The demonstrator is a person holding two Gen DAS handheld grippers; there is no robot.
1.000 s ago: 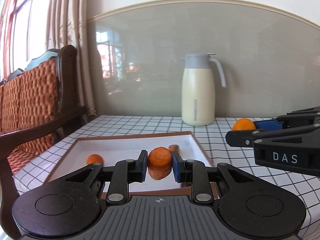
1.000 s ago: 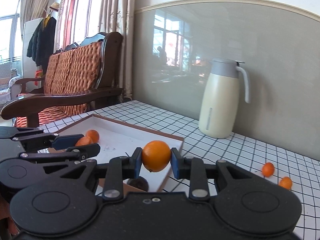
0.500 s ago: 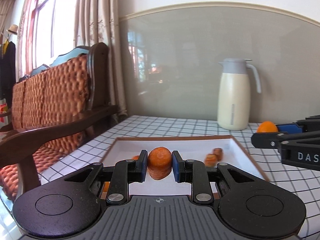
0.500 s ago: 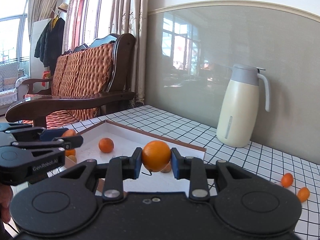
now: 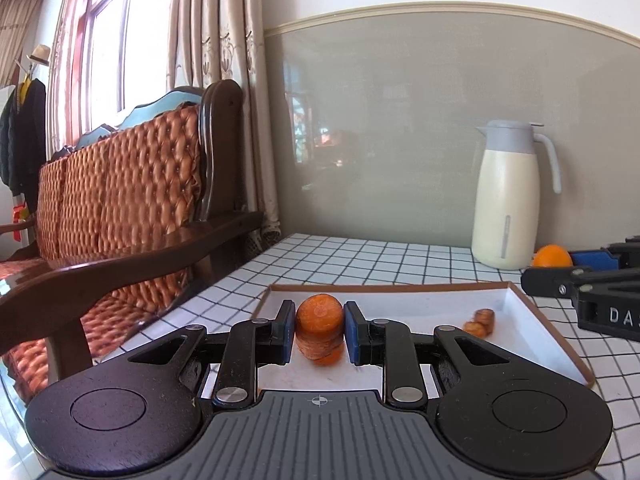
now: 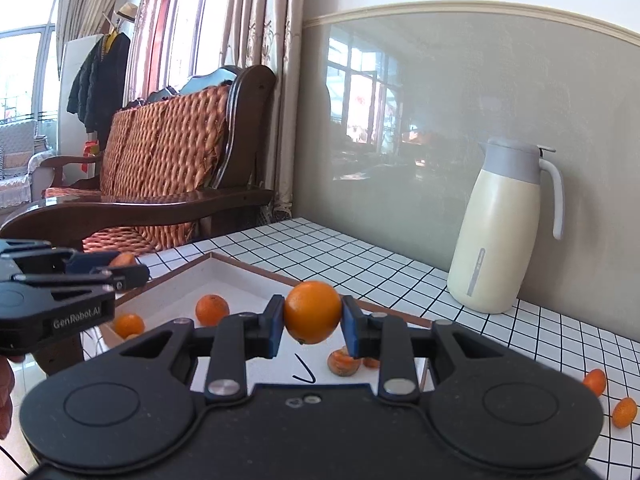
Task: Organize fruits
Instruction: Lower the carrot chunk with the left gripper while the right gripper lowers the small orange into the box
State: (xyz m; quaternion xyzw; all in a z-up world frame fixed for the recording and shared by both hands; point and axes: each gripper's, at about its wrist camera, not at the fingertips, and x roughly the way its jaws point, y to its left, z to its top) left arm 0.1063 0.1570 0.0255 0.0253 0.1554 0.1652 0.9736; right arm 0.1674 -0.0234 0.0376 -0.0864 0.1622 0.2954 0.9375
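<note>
Left wrist view: the left gripper [image 5: 319, 330] is clamping a carrot chunk [image 5: 319, 327] narrowly, hovering over the white tray [image 5: 524, 316].

Right wrist view: the right gripper [image 6: 312, 322] is pinching an orange [image 6: 313, 312] above the tray's far edge.

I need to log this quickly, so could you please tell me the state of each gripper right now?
Left gripper: closed on the carrot piece.
Right gripper: closed on the orange.

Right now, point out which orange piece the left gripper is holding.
The carrot chunk, clamped in the left gripper: flat cut face, ridged sides. The right gripper holds a round, smooth orange.
</note>
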